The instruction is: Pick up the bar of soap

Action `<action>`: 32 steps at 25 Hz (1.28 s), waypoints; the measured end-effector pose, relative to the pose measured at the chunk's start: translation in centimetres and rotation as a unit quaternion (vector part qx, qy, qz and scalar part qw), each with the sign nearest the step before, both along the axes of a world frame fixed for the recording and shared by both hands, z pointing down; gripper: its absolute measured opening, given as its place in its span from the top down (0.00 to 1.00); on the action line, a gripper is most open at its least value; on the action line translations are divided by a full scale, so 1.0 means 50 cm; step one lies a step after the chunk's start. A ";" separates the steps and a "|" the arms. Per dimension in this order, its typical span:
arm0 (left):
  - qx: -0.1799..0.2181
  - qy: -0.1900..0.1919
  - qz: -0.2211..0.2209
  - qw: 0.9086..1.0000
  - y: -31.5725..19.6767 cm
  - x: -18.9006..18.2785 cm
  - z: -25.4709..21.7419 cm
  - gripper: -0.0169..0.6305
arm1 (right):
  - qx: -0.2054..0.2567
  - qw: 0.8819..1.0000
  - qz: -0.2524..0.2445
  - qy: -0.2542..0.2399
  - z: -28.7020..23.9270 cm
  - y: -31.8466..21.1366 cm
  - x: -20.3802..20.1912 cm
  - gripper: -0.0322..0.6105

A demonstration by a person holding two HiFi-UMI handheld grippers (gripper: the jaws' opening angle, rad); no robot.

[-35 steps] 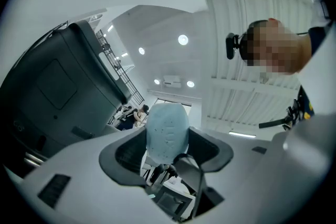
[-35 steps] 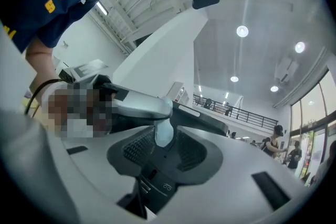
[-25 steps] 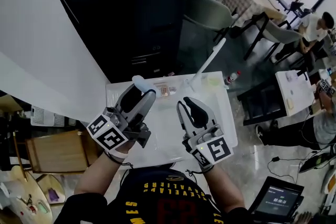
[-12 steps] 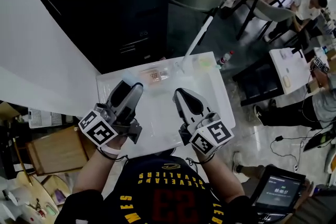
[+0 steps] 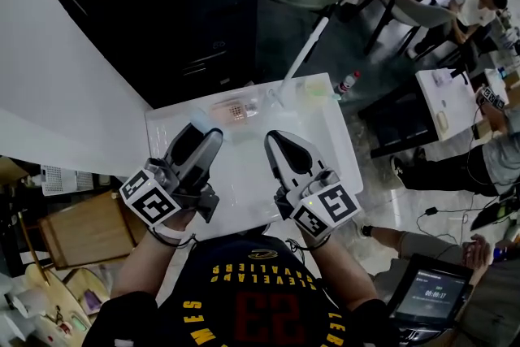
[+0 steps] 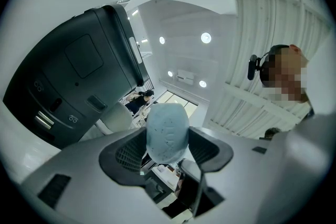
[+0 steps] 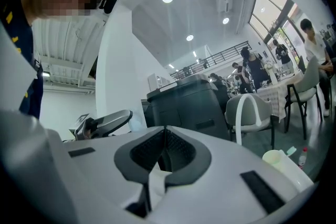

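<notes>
Bar of soap (image 6: 167, 131): pale blue, rounded and lightly speckled. It sits upright between the two dark ribbed pads of the left tongs (image 6: 167, 140), which pinch it on both flanks, its upper end standing above the pad tips. Behind it the left gripper view shows ceiling lights (image 6: 206, 38) and a dark cabinet (image 6: 79, 81) rather than any surface, so the soap is judged to be off the white desk (image 5: 248, 175).

In the head view the left tongs (image 5: 203, 136) are held over the near left part of the desk. The soap at their tip is too pale against the white top to make out there.

The right tongs (image 7: 164, 136) are pressed together with nothing between the pads. In the head view they (image 5: 272, 140) hover over the desk just beside the left pair, apart from it.

Step in hand: the grasp appears complete and the pick-up essentially done. The next move calls for steady pad pressure and a level carry. A smooth rounded bar gripped low on its body could slip or pivot if the squeeze slackens. The right tongs have no evident part to play and need only stay clear.
</notes>
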State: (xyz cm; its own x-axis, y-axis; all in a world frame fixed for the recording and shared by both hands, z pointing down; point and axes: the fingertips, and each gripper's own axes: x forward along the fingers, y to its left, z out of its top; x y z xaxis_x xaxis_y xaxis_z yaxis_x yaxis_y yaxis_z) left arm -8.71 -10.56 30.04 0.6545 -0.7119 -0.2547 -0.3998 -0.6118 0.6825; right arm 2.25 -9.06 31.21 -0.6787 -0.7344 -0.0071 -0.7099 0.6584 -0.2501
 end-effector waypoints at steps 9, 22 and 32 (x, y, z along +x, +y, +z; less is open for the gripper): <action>0.007 0.004 0.016 1.000 0.016 0.007 -0.006 0.57 | 0.006 1.000 -0.002 0.004 -0.008 0.006 -0.004 0.91; 0.009 0.005 0.023 1.000 0.019 0.009 -0.007 0.57 | 0.004 1.000 0.006 0.010 -0.004 0.011 0.003 0.91; 0.012 -0.013 0.020 1.000 0.020 0.005 -0.002 0.57 | -0.005 1.000 0.014 0.009 0.004 0.013 0.018 0.92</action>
